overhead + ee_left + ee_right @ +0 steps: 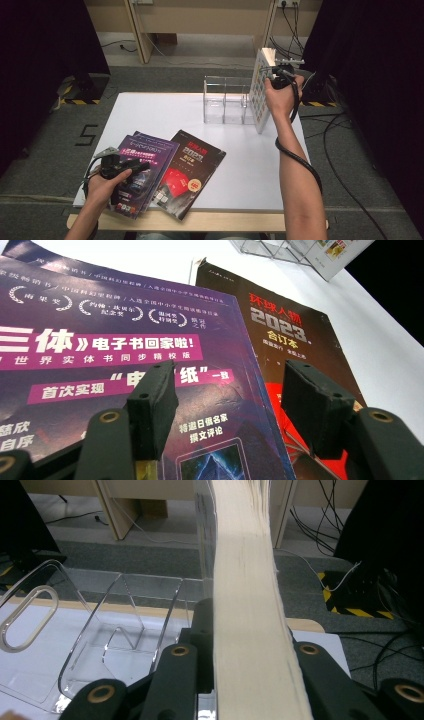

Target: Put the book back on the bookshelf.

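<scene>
A thick white-covered magazine [260,92] stands on edge at the right end of a clear acrylic rack [225,102], leaning slightly. My right gripper [278,74] is shut on its upper edge; in the right gripper view the cream page edge [247,605] runs up between the jaws of my right gripper [245,645]. I cannot tell whether the magazine is inside the rack's last slot or beside it. Low over the top purple magazine [145,150] of a small stack, my left gripper [140,166] is open. Its black pads [152,402] hold nothing above the purple cover [100,355].
A black magazine [192,167] lies flat right of the purple stack, seen again as the black cover [295,330]. The rack's clear dividers [115,625] stand empty at the white table's [240,160] back. Cables and dark curtains surround the table.
</scene>
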